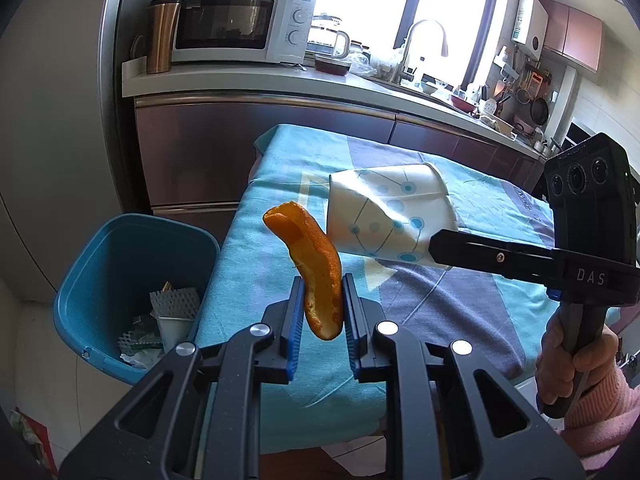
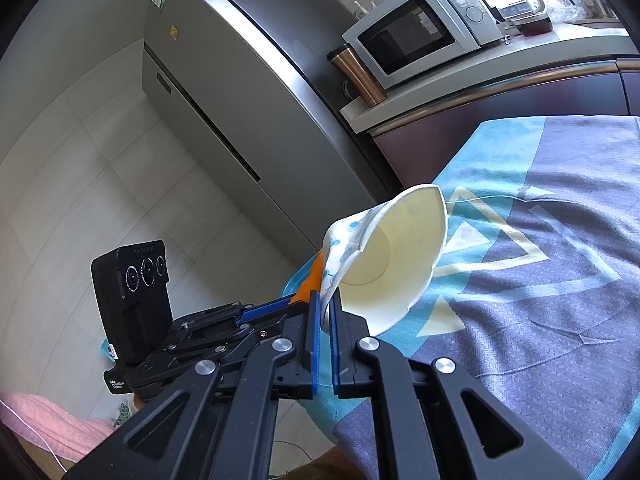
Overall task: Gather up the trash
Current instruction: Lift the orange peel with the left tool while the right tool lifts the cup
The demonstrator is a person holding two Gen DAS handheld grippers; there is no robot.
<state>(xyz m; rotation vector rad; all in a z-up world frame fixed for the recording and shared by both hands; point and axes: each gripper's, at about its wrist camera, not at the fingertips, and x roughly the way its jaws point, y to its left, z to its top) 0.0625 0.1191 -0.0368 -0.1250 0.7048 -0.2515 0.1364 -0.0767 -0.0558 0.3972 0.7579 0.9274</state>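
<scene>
My left gripper (image 1: pixel 322 300) is shut on a curved piece of orange peel (image 1: pixel 314 268), which stands up between the blue pads above the table's left edge. My right gripper (image 2: pixel 325 308) is shut on the rim of a crushed paper cup (image 2: pixel 384 264), white with blue dots, held over the table with its mouth facing the camera. In the left wrist view that cup (image 1: pixel 388 212) hangs from the right gripper's fingers (image 1: pixel 472 250), just right of the peel. A sliver of the peel (image 2: pixel 314 276) shows behind the cup. The blue trash bin (image 1: pixel 100 264) stands on the floor left of the table.
The table wears a teal and grey cloth (image 1: pixel 420 312). Several scraps of paper and wrappers (image 1: pixel 160 328) lie in the bin. Behind are a kitchen counter (image 1: pixel 256 80) with a microwave (image 1: pixel 236 24) and a steel fridge (image 2: pixel 224 92). A hand in a pink sleeve (image 1: pixel 576 360) holds the right gripper.
</scene>
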